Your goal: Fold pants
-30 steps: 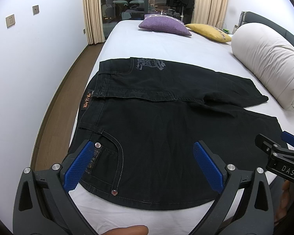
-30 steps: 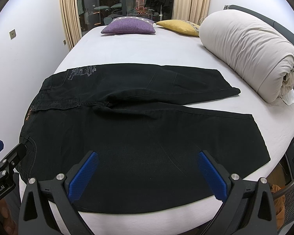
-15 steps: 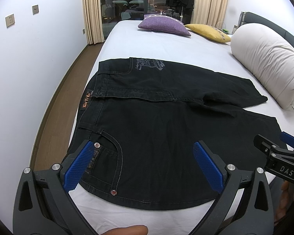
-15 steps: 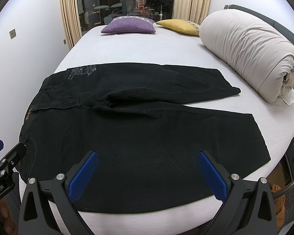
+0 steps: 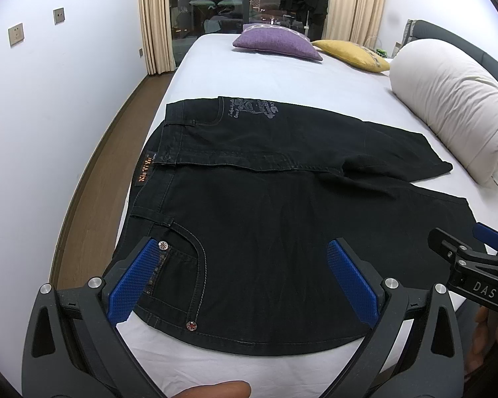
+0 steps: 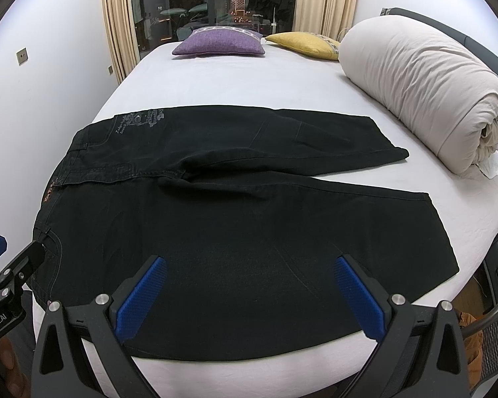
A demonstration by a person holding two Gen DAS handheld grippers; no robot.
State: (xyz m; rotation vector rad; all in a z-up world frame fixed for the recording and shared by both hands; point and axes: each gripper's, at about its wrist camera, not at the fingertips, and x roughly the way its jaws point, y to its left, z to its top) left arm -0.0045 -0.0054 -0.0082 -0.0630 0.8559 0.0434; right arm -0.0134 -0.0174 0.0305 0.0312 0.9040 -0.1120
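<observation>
Each claw, left [image 5: 245, 275] and right [image 6: 249, 292], has a black frame with silver screws and blue textured pads [image 5: 134, 277]. The right claw carries white letters "DAS" [image 5: 484, 290].

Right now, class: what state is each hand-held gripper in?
Left hand-held gripper: open, holding nothing, above the pants.
Right hand-held gripper: open, holding nothing.

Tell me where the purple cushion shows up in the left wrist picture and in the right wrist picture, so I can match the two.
Left wrist: the purple cushion lies at upper centre, at the far end of the bed, left of the yellow cushion.
Right wrist: the purple cushion lies at upper centre-left, again left of the yellow cushion.
Shared landmark: the rolled white duvet along the right side of the bed in both.
</observation>
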